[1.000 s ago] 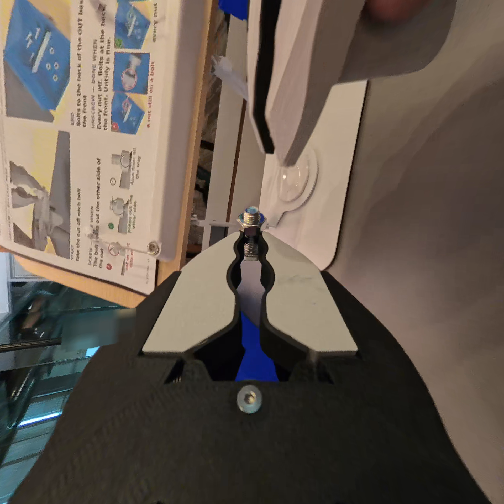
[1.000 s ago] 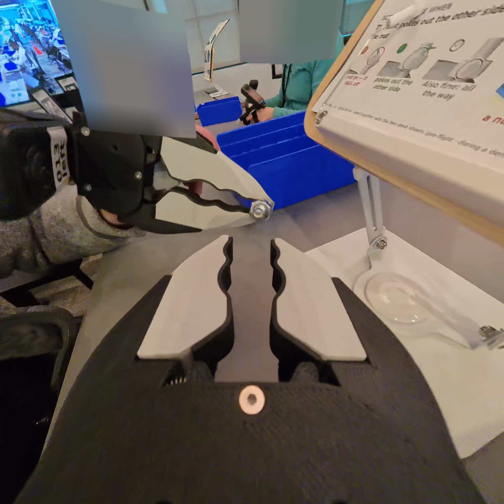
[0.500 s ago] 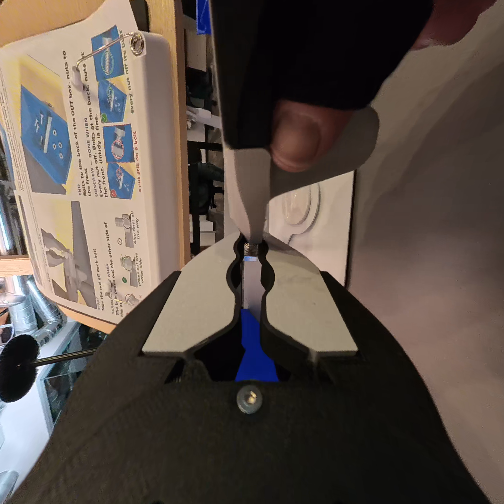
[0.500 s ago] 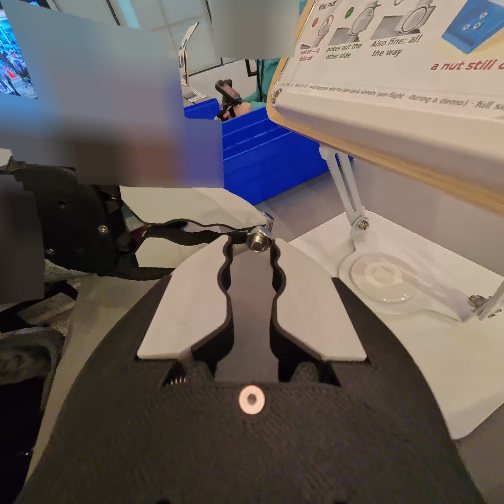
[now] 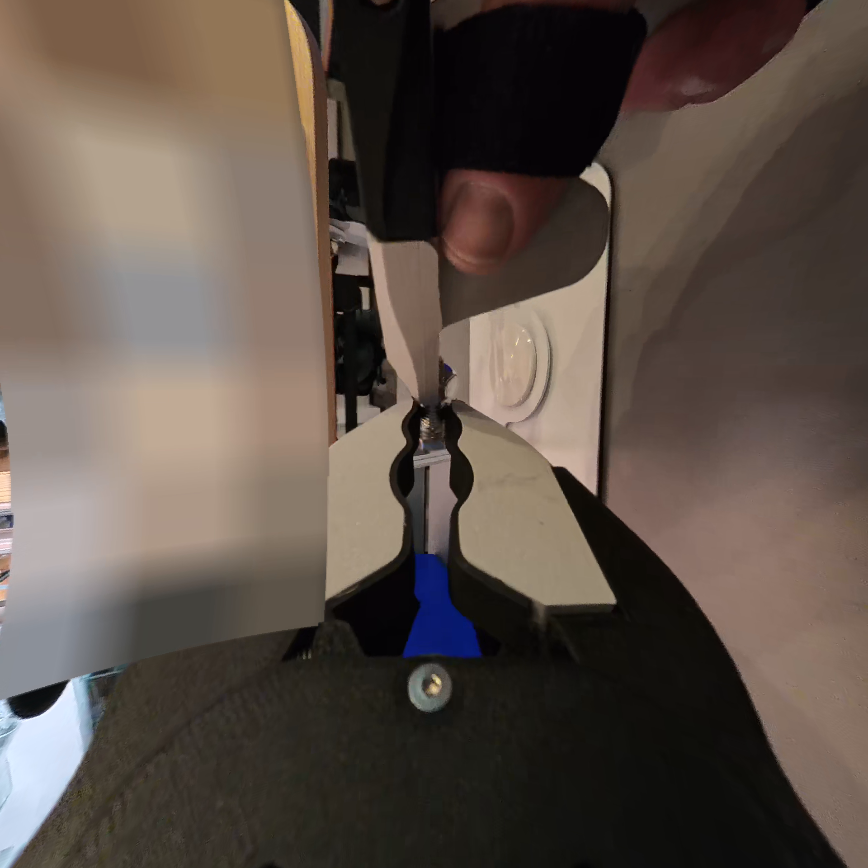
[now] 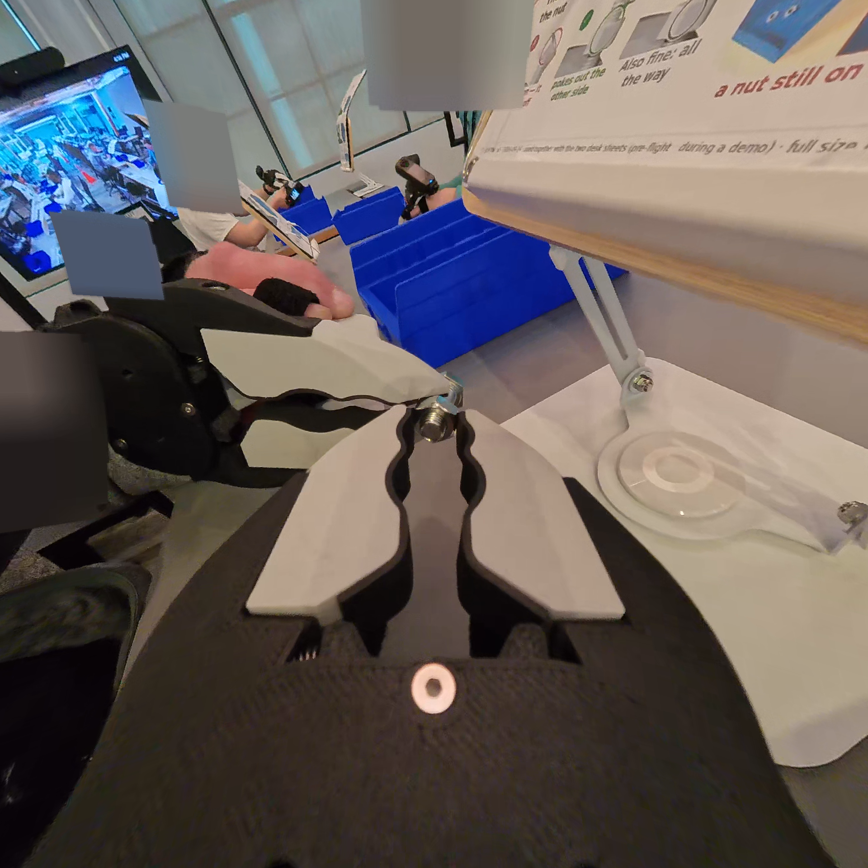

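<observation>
Holding a bolt (image 6: 434, 425) by its head end, the left gripper (image 6: 448, 392) presents the thread between the right gripper's (image 6: 434, 422) fingers, which flank it; whether they pinch, I cannot tell. Blue bin (image 6: 469, 291) beyond.

This looks like a shared data-collection lab or workshop hall rather than a home. Across the grey table (image 6: 540, 357) stand blue plastic bins (image 6: 451, 286) with dividers, and farther off other people (image 6: 211, 225) sit at the same kind of station, holding handheld claw devices (image 6: 415, 181) beside more blue bins. An illustrated instruction sheet on a wooden board (image 6: 704, 188) tilts on a white stand with a suction-cup base (image 6: 671, 474). A large monitor (image 6: 61, 155) at the left shows rows of similar workstations, and tall glazed partitions (image 6: 291, 70) close off the back.
</observation>
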Action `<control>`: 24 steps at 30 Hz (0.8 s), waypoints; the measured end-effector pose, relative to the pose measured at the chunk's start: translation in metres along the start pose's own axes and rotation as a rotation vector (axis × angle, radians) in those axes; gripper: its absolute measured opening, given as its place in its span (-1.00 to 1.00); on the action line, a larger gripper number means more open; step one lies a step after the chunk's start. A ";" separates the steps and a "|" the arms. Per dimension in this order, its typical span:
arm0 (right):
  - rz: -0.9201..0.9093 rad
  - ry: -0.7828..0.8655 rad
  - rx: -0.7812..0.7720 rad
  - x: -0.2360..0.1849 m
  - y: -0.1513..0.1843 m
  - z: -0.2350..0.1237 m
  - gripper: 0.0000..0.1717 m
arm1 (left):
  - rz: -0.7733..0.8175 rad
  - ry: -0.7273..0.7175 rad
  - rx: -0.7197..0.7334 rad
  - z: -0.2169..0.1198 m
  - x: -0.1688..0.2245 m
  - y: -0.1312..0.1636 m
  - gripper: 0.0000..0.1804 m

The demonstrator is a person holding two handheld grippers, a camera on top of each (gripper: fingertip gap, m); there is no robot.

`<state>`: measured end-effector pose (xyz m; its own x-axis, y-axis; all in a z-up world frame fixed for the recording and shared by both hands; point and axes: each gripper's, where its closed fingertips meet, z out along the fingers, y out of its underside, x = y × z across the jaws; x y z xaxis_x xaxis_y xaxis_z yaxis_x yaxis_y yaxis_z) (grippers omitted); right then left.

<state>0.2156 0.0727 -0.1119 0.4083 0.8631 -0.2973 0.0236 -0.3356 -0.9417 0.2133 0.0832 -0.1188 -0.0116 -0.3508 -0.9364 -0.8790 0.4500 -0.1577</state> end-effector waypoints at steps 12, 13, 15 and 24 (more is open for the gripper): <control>-0.017 -0.185 0.011 -0.021 -0.009 -0.013 -0.80 | -0.347 0.206 0.307 -0.024 0.002 -0.012 -0.43; -0.005 -0.200 0.019 -0.022 -0.011 -0.015 -0.80 | -0.376 0.223 0.339 -0.026 0.001 -0.013 -0.40; 0.014 -0.220 0.020 -0.020 -0.010 -0.017 -0.80 | -0.434 0.242 0.424 -0.033 -0.003 -0.017 -0.40; 0.064 -0.463 0.025 -0.047 -0.010 -0.021 -0.80 | -0.560 0.365 0.581 -0.041 0.002 -0.024 -0.53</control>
<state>0.2158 0.0275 -0.0849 -0.0420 0.9206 -0.3882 -0.0129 -0.3890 -0.9211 0.2145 0.0381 -0.1040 0.1096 -0.8403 -0.5309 -0.4214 0.4444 -0.7905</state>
